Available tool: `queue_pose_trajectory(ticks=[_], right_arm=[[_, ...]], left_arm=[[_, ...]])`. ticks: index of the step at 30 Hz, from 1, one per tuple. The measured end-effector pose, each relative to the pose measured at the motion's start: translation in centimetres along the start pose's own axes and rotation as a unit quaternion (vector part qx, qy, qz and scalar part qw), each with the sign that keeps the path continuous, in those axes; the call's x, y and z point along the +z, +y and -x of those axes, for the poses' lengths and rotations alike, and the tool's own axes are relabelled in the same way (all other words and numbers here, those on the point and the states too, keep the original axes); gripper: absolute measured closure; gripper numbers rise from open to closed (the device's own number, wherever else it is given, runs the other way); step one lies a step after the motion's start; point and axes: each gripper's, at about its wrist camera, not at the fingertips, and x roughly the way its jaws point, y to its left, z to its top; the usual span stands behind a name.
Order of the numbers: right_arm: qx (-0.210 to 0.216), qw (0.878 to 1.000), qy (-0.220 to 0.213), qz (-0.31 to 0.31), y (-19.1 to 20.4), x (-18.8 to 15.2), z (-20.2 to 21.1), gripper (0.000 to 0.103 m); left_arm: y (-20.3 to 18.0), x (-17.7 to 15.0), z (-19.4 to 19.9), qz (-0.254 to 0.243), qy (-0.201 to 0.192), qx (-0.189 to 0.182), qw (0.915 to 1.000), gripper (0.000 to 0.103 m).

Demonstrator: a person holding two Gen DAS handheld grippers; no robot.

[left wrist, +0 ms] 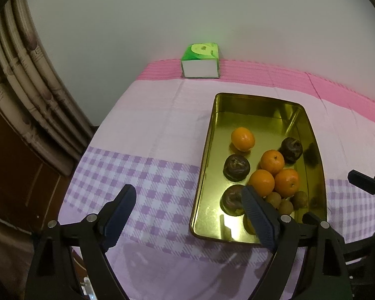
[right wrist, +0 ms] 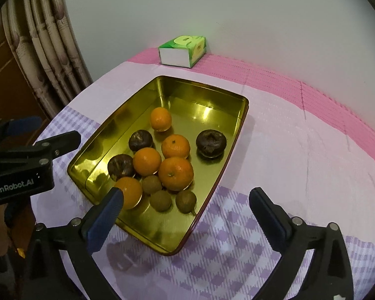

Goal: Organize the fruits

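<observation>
- Gold tin tray (right wrist: pixel 227 155) on the checked-cloth counter (right wrist: pixel 300 162): five oranges (right wrist: pixel 176 173), three dark wrinkled fruits (right wrist: pixel 210 143), three small brown ones (right wrist: pixel 160 200), clustered at its near end.
- Left gripper (left wrist: pixel 188 206) wide, empty.
- Right gripper (right wrist: pixel 187 200) wide, empty.

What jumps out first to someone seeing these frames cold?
The shiny gold tin tray mid-table, holding bright oranges, three dark wrinkled fruits and small brown ones. Behind it, a green tissue box sits against the wall on the pink cloth edge. Both grippers, left and right, stand open, holding nothing.
</observation>
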Motion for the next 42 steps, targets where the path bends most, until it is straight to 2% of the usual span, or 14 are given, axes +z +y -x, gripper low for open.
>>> queue_pose_trajectory(ticks=[17, 42], right_arm=[[-0.016, 1.000, 0.011, 0.007, 0.5, -0.3, -0.4, 0.001], [-0.016, 1.000, 0.019, 0.013, 1.1, -0.6, -0.9, 0.001]], left_arm=[[-0.3, -0.2, -0.3, -0.005, 0.006, 0.000, 1.0000, 0.017], [-0.2, -0.4, -0.6, -0.005, 0.013, 0.000, 0.9999, 0.017]])
